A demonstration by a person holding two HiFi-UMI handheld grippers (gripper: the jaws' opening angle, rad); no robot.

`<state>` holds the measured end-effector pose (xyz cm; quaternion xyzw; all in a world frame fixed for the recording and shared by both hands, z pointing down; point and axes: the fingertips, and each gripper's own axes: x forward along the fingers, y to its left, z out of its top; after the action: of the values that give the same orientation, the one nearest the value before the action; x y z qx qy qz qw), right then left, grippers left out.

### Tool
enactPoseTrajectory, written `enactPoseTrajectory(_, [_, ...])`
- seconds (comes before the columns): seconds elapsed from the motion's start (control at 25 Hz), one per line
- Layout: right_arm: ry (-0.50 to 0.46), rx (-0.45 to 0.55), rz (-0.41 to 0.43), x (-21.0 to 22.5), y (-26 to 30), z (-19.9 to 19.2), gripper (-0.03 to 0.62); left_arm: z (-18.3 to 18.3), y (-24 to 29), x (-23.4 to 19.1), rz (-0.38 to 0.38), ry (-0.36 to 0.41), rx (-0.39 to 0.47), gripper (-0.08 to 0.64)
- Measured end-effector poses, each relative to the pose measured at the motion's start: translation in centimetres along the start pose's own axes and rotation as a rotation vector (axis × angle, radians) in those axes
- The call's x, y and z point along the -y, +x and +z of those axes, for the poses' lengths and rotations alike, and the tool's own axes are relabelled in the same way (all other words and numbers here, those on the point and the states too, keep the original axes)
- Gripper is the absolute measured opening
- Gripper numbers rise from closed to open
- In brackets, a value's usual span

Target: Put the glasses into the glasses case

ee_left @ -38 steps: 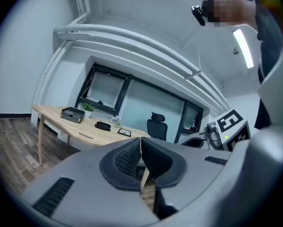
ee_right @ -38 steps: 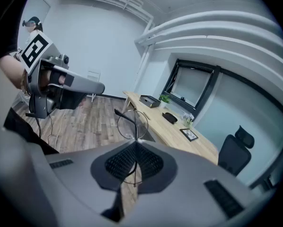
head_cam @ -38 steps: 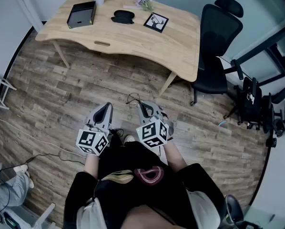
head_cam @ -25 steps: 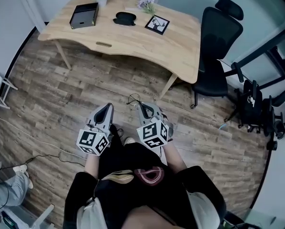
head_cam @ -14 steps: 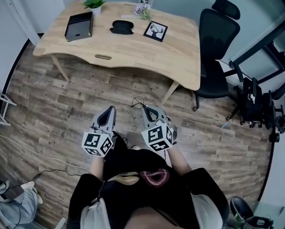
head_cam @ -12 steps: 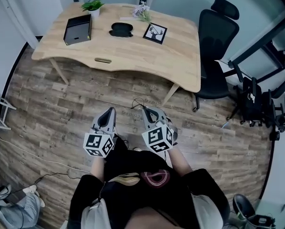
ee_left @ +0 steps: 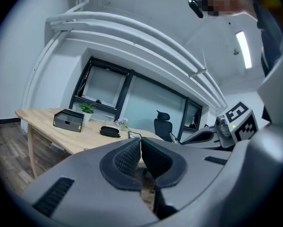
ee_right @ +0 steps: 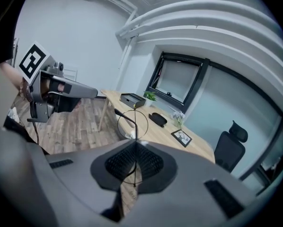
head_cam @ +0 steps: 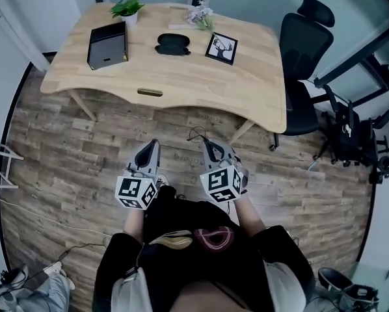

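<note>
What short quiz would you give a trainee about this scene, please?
1. True or false: the right gripper holds the glasses.
2. On the table, what lies between the black box and the picture frame? A) glasses case B) mug C) phone
3. Fill in: the fingers of the left gripper are ____ with nothing between them.
Key: 1 true; 2 A; 3 shut.

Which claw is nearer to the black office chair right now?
Right. The right claw, shut on the glasses, sits below-left of the chair; the left claw is farther left, beyond it.
</note>
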<state>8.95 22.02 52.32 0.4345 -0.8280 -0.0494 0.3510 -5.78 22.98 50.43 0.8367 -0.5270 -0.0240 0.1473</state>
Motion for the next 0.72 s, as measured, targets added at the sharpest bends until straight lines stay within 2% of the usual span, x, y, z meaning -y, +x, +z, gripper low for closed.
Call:
enactPoseTrajectory(0.32, [0.066,0.001,-0.069,0.7,4.0,3.2,0.012,2.0,2.2,-4.9,-0.026,0.024,-0.011,0.018])
enactPoseTrajectory(0.56, [0.107,0.022,-0.106,1.1,6.0,5.3,0.012,3.8,3.7,-6.7,-0.047,0.052,0.007,0.018])
enactPoseTrajectory(0.72, [0.139,0.048,-0.132,1.6,7.1,6.6,0.012,4.5,4.6,-8.4,-0.033,0.055,0.014,0.018])
